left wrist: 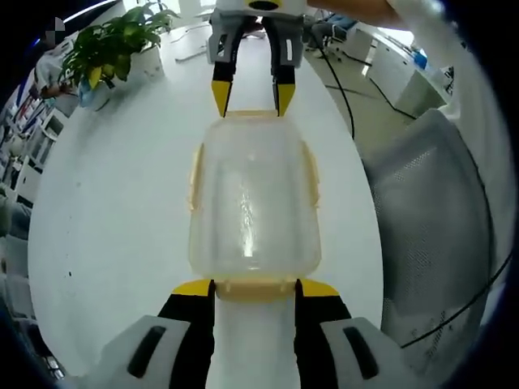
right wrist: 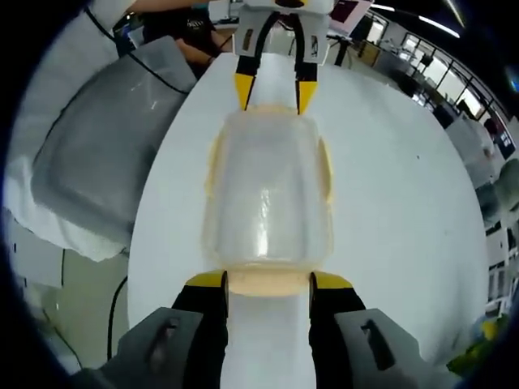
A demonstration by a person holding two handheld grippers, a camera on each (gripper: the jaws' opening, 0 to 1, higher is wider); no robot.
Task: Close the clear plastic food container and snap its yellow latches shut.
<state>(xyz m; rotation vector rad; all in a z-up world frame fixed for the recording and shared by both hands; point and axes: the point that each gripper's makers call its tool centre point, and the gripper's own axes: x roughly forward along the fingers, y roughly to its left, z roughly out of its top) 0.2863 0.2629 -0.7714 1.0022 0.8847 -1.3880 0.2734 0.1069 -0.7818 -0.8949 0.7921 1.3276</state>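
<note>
The clear plastic food container (left wrist: 253, 198) sits on the white bench (left wrist: 113, 211), about midway across its width, with its lid already lying on top and its long axis running straight from one claw to the other. The left claw (left wrist: 255, 288) meets the near short end of the container in the left gripper view: its 2 yellow-tipped jaws stand apart, 1 on each side of the yellow latch (left wrist: 255, 288) at that end, touching or just beside the latch, so it is spread and holds nothing. The right claw (right wrist: 269, 280) does the same at the opposite short end in the right gripper view, jaws parted around the latch there, also gripping nothing; from the left gripper view it shows at the far end (left wrist: 253, 96), tips pointing down at the container's rim. Yellow latches also run along the 2 long sides (left wrist: 195, 174); whether any of them is snapped down I cannot tell. Each claw is equally near its own end, so the coming move likely turns on this end-to-end line: each would press or pinch the short-end latch directly ahead of it. A potted plant (left wrist: 122, 44) stands near the bench's far left edge, and a grey mesh chair (left wrist: 430, 227) stands off its right edge.
</note>
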